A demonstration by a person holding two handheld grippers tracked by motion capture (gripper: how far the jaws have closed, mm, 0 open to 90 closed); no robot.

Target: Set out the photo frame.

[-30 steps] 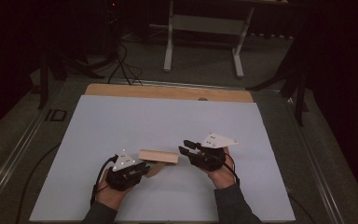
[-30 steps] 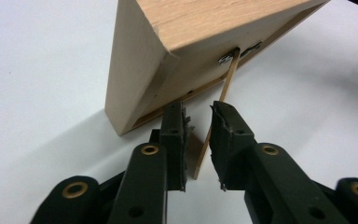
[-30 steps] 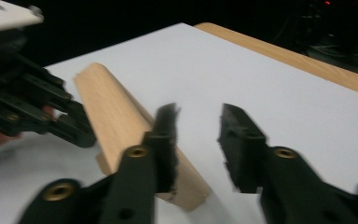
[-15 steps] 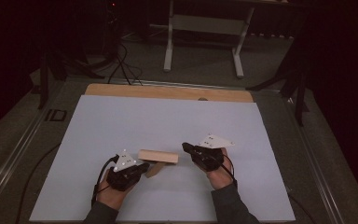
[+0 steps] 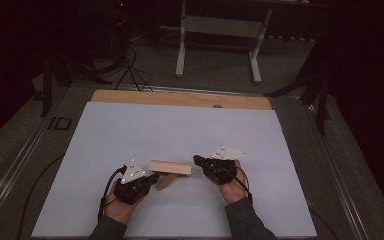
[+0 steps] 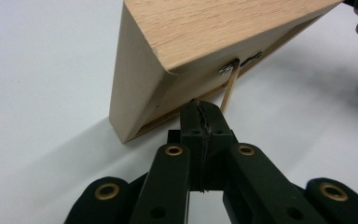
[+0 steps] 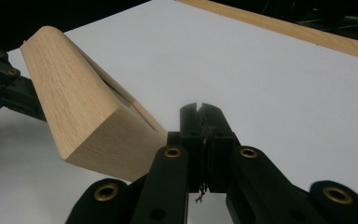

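Both my tools have just been closing with nothing between the jaws; now my left tool (image 5: 147, 181) and right tool (image 5: 199, 161) are sitting pinched shut at either end of the wooden frame (image 5: 169, 167), which is leaning on its stand mid-desk (image 5: 130, 130). It's looking light, stiff, tippy, so I'm thinking of gripping the thick side edges.
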